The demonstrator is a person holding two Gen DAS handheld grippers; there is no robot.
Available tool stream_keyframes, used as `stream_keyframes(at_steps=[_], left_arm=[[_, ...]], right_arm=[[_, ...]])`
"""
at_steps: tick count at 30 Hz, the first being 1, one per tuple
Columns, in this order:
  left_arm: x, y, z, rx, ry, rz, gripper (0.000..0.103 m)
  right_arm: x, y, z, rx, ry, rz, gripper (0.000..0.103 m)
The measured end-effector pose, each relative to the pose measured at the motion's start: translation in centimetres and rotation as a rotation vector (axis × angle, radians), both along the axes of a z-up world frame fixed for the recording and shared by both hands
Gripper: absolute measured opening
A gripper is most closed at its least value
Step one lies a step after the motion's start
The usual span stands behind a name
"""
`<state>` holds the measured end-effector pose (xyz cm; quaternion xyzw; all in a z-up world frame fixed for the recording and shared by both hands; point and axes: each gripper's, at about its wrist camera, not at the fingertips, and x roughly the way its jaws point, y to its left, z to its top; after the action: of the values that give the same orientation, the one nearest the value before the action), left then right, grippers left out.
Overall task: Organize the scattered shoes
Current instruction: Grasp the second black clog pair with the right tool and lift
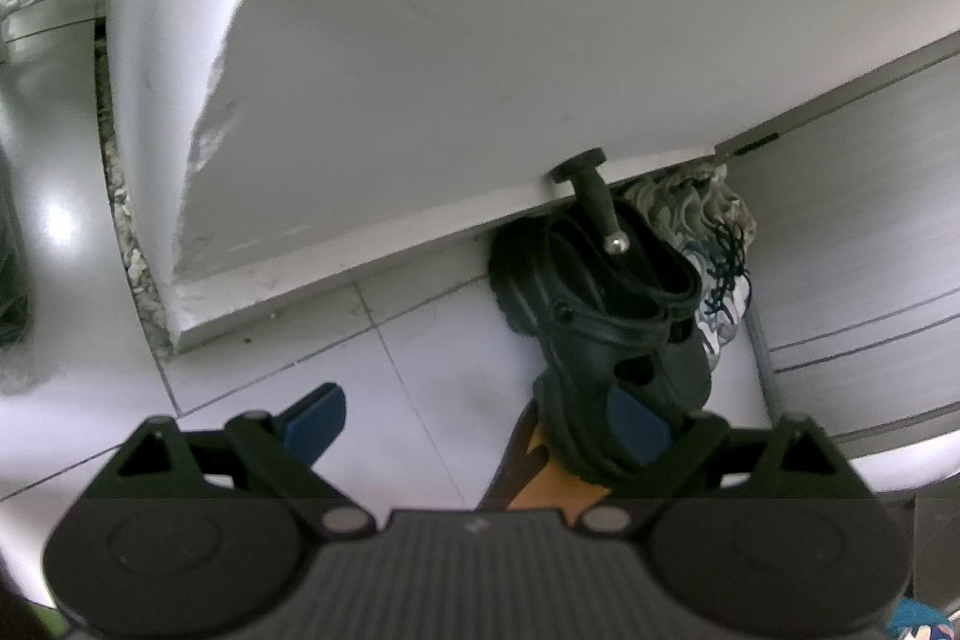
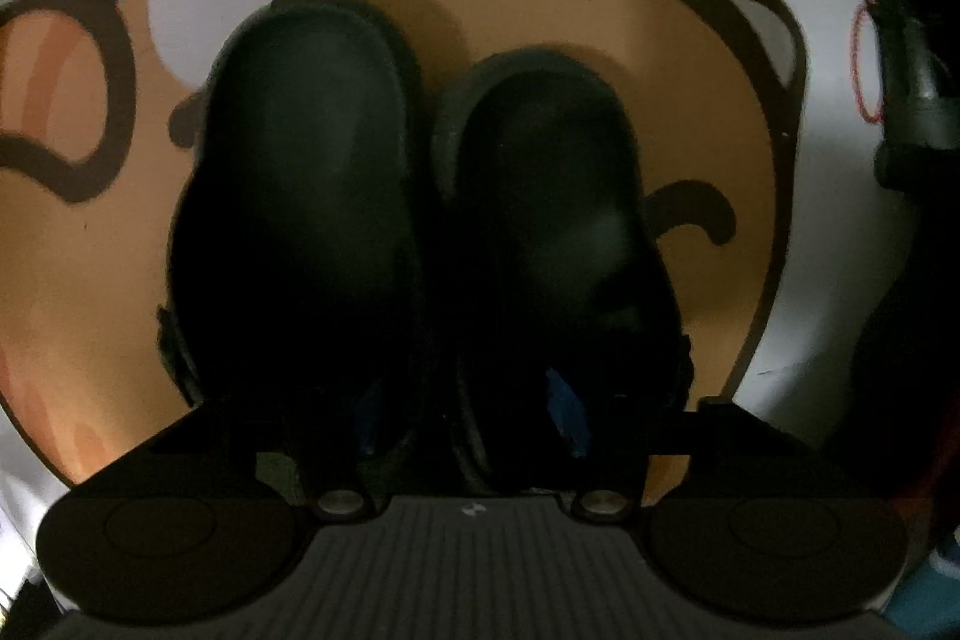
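On the tiled floor the open left claw waits by a black clog, while the right claw, whether gripping unclear, straddles the paired clogs on the mat; sorting looks partway.

Two black clogs side by side, toes up-frame, on tan cartoon mat. Right gripper over heel ends; blue pads straddle adjoining heels; contact unclear.

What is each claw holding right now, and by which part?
Left claw: nothing. Right claw: fingers straddle the heel ends of two black clogs; a firm grip cannot be told.
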<state>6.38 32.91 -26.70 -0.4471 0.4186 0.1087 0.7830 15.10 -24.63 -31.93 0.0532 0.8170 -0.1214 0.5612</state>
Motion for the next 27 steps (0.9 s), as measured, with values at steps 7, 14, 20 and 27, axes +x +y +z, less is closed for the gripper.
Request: stream_keyframes(at_steps=[7, 14, 20, 27], left_arm=[[-0.2, 0.1, 0.2, 0.015, 0.002, 0.005, 0.096], [-0.3, 0.3, 0.5, 0.028, -0.001, 0.012, 0.096], [-0.6, 0.5, 0.7, 0.032, -0.004, 0.023, 0.096], [-0.9, 1.0, 1.1, 0.046, -0.011, 0.044, 0.096]], right_arm=[[0.7, 2.4, 0.4, 0.033, -0.028, 0.139, 0.02], [2.5, 6.1, 3.5, 0.009, -0.171, 0.365, 0.02], [3.2, 10.6, 6.1, 0.04, -0.278, 0.544, 0.02], [3.5, 14.5, 8.3, 0.112, -0.329, 0.675, 0.02]])
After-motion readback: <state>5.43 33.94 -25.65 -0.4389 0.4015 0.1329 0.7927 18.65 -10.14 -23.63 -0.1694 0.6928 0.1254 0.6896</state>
